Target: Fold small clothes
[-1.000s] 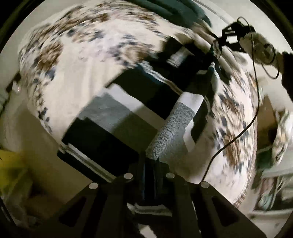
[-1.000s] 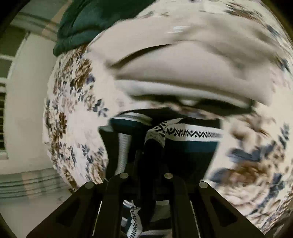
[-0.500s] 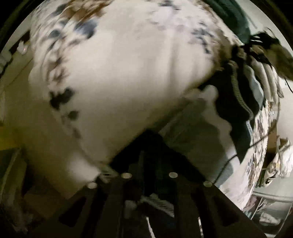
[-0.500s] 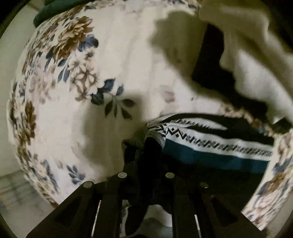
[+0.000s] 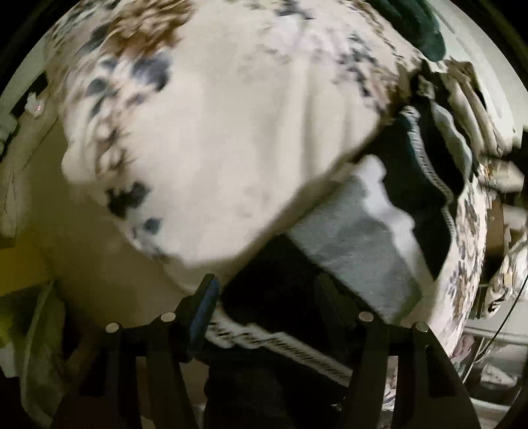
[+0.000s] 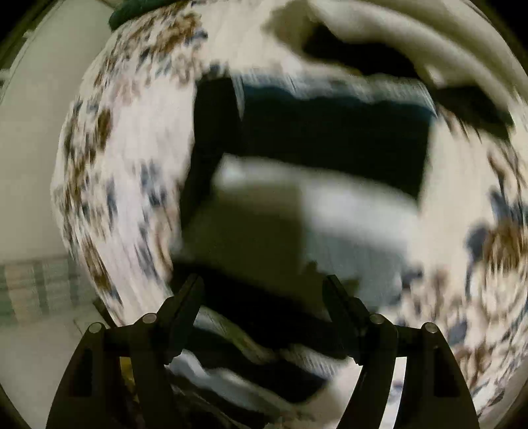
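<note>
A small knit garment with black, grey, white and teal bands (image 5: 356,237) lies on a floral bedspread (image 5: 204,132). In the left wrist view my left gripper (image 5: 267,290) is open, its fingers spread either side of the garment's black near edge with a patterned white band (image 5: 280,343) below. In the right wrist view, which is blurred, my right gripper (image 6: 264,287) is open over the same garment (image 6: 330,138), its fingers wide apart above the dark and grey bands.
Cream folded clothes (image 6: 412,36) lie beyond the garment. A dark green cloth (image 5: 419,23) sits at the far edge of the bed. The bed edge and floor (image 5: 29,264) lie to the left. A cable (image 5: 488,343) hangs at the right.
Both grippers were shut on the garment's edge and have opened, letting it go. The garment now lies folded on the bedspread. The right view is blurred by motion.
</note>
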